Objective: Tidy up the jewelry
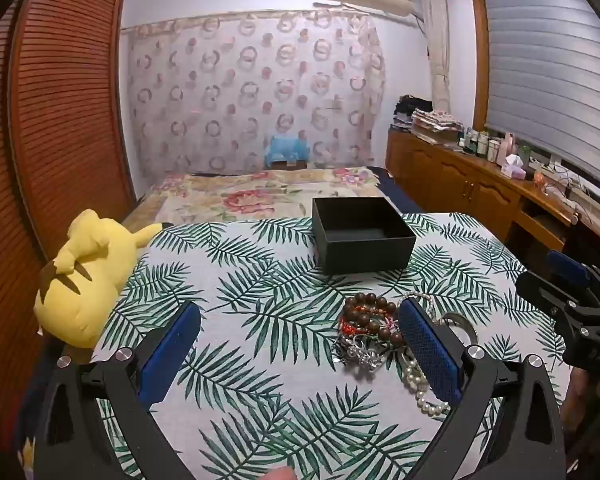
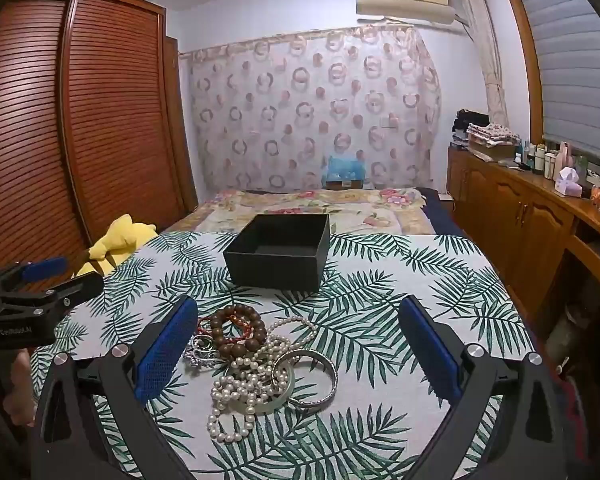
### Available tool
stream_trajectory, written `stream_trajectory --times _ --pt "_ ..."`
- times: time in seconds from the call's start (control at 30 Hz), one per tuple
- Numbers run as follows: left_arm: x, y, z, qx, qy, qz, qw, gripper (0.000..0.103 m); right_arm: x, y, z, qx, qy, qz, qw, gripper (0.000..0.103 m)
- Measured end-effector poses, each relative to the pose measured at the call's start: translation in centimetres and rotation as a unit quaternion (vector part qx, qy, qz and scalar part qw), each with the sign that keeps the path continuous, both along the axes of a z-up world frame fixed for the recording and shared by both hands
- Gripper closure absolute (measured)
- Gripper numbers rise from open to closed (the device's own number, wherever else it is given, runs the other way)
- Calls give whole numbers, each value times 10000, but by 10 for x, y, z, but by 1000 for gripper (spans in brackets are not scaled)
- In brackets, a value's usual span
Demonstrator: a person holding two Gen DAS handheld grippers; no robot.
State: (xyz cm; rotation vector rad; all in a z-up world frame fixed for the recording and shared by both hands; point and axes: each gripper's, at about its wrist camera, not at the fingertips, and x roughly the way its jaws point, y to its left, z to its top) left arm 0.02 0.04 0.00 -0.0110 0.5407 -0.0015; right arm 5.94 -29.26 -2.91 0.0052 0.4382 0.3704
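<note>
A heap of jewelry lies on the leaf-print cloth: a brown wooden bead bracelet [image 2: 236,322], a pearl necklace [image 2: 244,392], silver bangles [image 2: 314,376] and a red cord bracelet [image 1: 350,326]. In the left wrist view the bead bracelet [image 1: 374,312] sits beside the right finger, and the pearl necklace [image 1: 418,384] trails under it. An empty black box [image 2: 278,254] stands behind the heap, also seen as the black box [image 1: 362,236]. My left gripper [image 1: 300,312] is open over bare cloth. My right gripper [image 2: 300,308] is open, with the heap between its fingers, untouched.
A yellow plush toy [image 1: 84,276] lies at the table's left edge. Behind the table is a bed with a floral cover [image 2: 320,204]. A slatted wooden wardrobe [image 2: 80,120] stands left, a wooden cabinet [image 2: 520,208] with bottles right.
</note>
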Motion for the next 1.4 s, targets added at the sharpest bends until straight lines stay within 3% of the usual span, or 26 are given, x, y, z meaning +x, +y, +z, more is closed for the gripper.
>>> stream_trajectory --times 1.4 --pt "-1 1 6 59 -71 20 10000 7 0 1 -2 29 -13 -1 10000 3"
